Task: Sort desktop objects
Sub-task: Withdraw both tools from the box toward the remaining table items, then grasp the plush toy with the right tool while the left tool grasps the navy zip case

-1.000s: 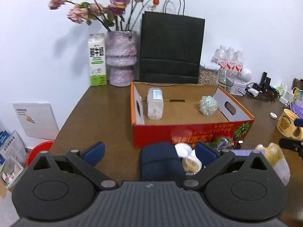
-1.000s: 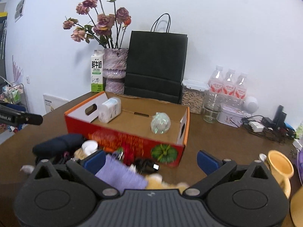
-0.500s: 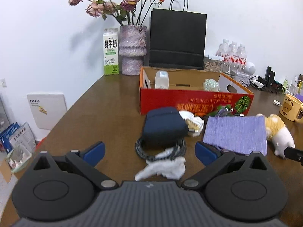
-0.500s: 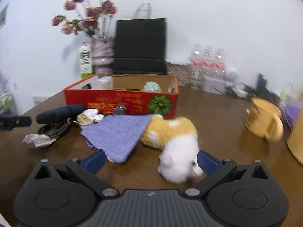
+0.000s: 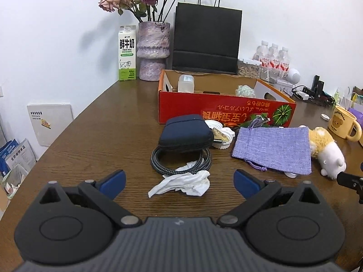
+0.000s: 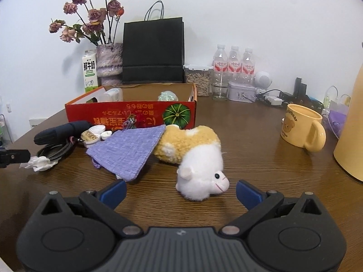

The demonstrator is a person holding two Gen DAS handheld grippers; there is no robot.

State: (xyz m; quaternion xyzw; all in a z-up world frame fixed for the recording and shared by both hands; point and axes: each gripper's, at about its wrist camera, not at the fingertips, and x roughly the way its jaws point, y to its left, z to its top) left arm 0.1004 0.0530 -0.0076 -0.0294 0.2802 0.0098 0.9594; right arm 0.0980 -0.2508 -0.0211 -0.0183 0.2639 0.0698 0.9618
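A red cardboard box (image 5: 226, 110) stands open on the brown table; a white bottle (image 5: 186, 83) and a pale green ball (image 5: 246, 90) lie in it. In front of it lie a navy pouch (image 5: 185, 132) on a coiled cable (image 5: 181, 166), a crumpled white tissue (image 5: 181, 182), white lids (image 5: 221, 129), a purple cloth bag (image 5: 274, 148) and a plush toy (image 6: 195, 156). My left gripper (image 5: 179, 181) is open and empty, just before the tissue. My right gripper (image 6: 180, 191) is open and empty, with the plush head between its fingers.
A milk carton (image 5: 127, 53), a flower vase (image 5: 153, 51) and a black paper bag (image 5: 205, 39) stand behind the box. A yellow mug (image 6: 301, 128), water bottles (image 6: 233, 62), a jar (image 6: 199, 79) and cables (image 6: 272, 99) are to the right. The table's left edge (image 5: 56, 140) is near.
Both grippers have pulled back from the box and lowered toward the table. The tissue now lies before the left gripper and the plush toy before the right. Both stayed open.
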